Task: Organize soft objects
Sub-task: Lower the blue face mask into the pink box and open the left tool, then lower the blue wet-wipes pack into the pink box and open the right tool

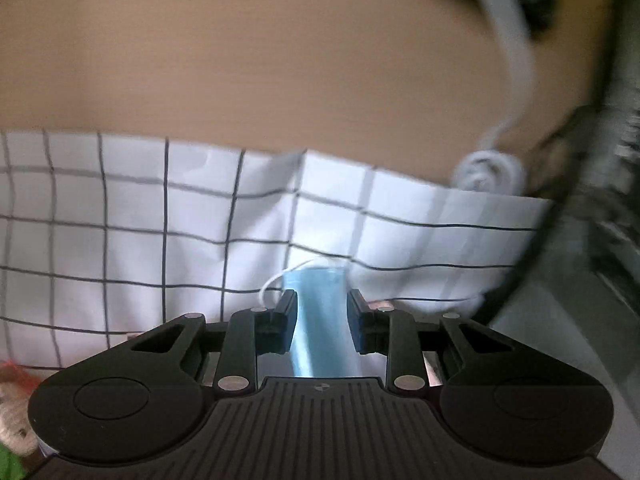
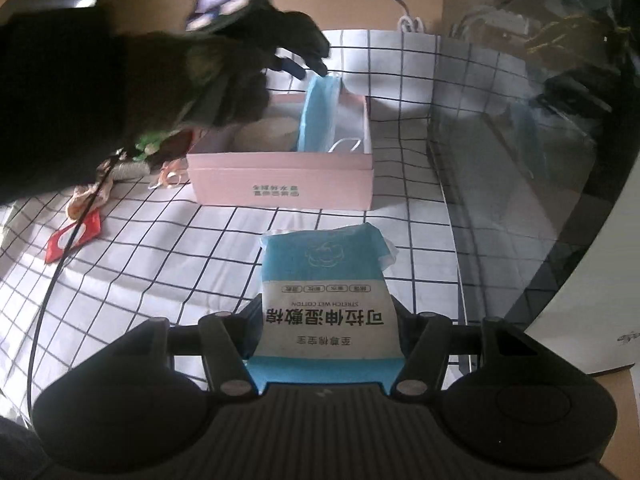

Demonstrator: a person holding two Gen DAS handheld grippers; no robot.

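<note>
Mask [image 2: 316,114] over box [image 2: 280,182], pack [image 2: 324,280] held short of it.

Left gripper [image 1: 322,306]: jaws stand apart on either side of the blue mask with gaps showing in the left wrist view; from the right wrist view the mask hangs from near the tips, lower end inside the pink box, so whether it is pinched or just let go I cannot tell. Right gripper [image 2: 324,332]: closed on the cotton pack, which sits in front of the box on the checked cloth [image 2: 160,248]. Judgement: mask is very light, limp and pleated, will fold and swing; best taken at its top edge, not by the ear loops [image 2: 346,145], which snag. Pack is light, soft, film-wrapped and likely slippery; a grip across its middle seems sound. A pale round item in the box is unclear.
</note>
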